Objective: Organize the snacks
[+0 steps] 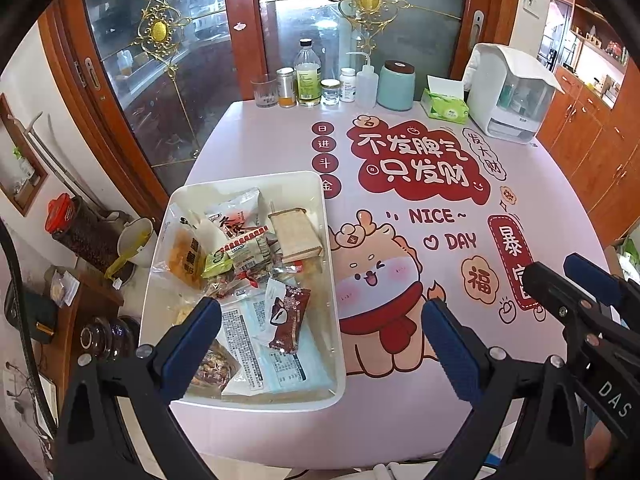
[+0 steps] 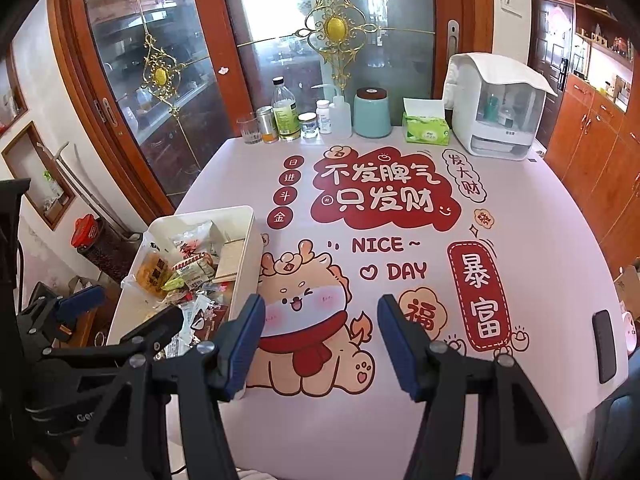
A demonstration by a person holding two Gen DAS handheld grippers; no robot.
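A white rectangular bin [image 1: 334, 308] stands on the left side of the pink table and holds several snack packets: a brown chocolate wrapper [image 1: 290, 316], a tan wafer block [image 1: 296, 234], and an orange chip bag [image 1: 182, 258]. The bin also shows in the right wrist view [image 2: 248, 248]. My left gripper [image 1: 320, 336] is open and empty, hovering over the bin's near right corner. My right gripper [image 2: 320, 336] is open and empty above the cartoon print, right of the bin. The right gripper shows at the right edge of the left wrist view [image 1: 576, 284].
Bottles, jars and a glass [image 1: 308, 76] line the table's far edge, with a teal canister [image 1: 396, 86], a green tissue box [image 1: 444, 104] and a white appliance [image 1: 512, 92]. A dark phone [image 2: 604, 346] lies near the right edge. Glass cabinet doors stand behind.
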